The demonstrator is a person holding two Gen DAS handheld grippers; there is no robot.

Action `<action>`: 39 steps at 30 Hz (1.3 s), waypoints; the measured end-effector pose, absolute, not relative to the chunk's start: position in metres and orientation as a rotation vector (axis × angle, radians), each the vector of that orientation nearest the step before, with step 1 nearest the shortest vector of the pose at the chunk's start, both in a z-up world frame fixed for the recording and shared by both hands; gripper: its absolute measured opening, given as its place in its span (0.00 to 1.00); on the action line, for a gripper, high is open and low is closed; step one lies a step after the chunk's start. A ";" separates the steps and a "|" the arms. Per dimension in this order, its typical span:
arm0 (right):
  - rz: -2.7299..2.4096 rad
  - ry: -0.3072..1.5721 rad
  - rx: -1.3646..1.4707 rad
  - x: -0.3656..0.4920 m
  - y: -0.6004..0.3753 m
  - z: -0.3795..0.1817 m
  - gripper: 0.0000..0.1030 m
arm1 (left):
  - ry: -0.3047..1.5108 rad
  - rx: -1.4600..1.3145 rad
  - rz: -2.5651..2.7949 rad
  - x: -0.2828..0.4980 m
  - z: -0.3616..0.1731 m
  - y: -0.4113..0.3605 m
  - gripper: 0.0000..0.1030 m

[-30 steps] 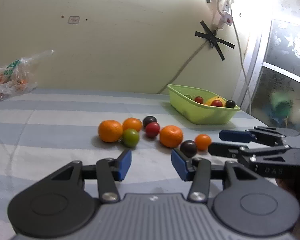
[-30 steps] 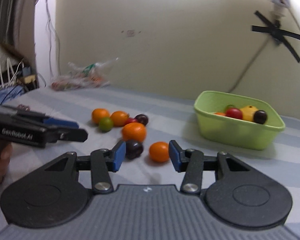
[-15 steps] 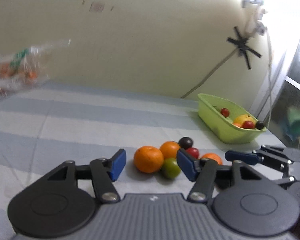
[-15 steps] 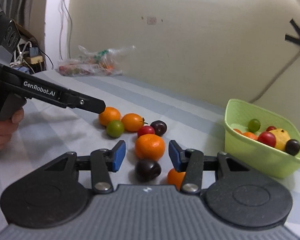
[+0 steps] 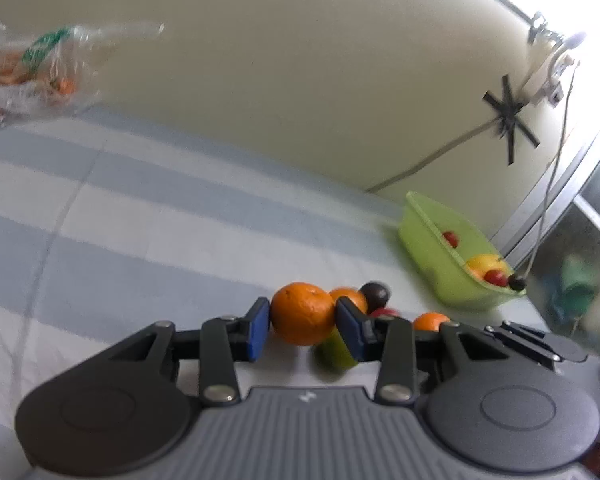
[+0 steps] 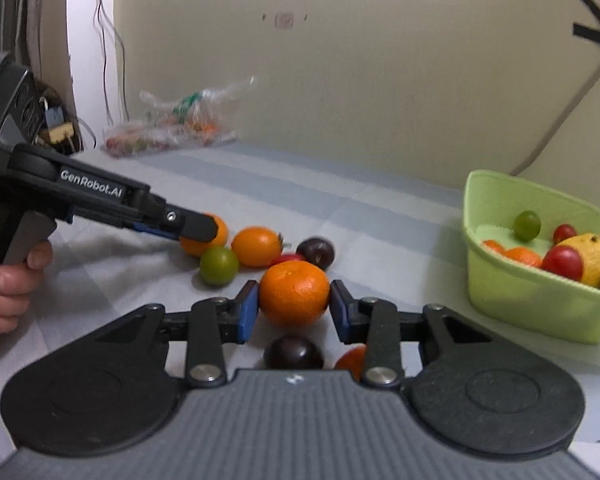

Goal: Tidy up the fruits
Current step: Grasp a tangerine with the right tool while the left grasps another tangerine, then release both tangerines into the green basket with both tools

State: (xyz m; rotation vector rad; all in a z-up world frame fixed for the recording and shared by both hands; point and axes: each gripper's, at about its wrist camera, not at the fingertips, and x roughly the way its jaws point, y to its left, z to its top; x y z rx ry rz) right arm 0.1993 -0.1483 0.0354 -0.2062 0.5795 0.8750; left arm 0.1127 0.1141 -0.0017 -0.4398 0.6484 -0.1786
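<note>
Fruits, small, round and glossy in orange, green, red and dark purple, lie bunched on the striped worktop, with more in the green bin to their right. The left claw, its jaws just closed in, grips a dimpled orange at the bunch's left end, both blue pads pressed to its sides. The right claw, its jaws also just closing, clasps a tangerine at the bunch's near side, with a dark plum just below.

Fruit cluster btwn grippers; left cloth free
</note>
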 end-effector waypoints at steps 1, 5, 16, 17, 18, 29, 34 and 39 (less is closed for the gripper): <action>0.871 0.562 -0.193 0.200 -0.151 0.038 0.39 | 0.631 -0.439 -0.186 0.112 0.005 0.113 0.36; 0.824 0.458 -0.146 0.203 -0.168 0.051 0.39 | 0.579 -0.403 -0.222 0.121 0.029 0.097 0.36; 0.559 0.359 -0.130 0.259 -0.211 0.051 0.40 | 0.604 -0.313 -0.393 0.222 0.052 -0.009 0.36; 0.538 0.361 -0.122 0.263 -0.213 0.049 0.40 | 0.613 -0.306 -0.401 0.229 0.051 -0.015 0.36; 0.529 0.372 -0.111 0.267 -0.215 0.046 0.40 | 0.624 -0.300 -0.411 0.237 0.049 -0.023 0.36; 0.487 0.352 -0.113 0.265 -0.226 0.052 0.49 | 0.674 -0.291 -0.371 0.264 0.034 -0.049 0.45; 0.474 0.334 -0.058 0.260 -0.240 0.058 0.49 | 0.618 -0.334 -0.362 0.239 0.051 -0.031 0.46; 0.454 0.312 -0.002 0.256 -0.254 0.062 0.49 | 0.559 -0.343 -0.369 0.191 0.055 -0.015 0.48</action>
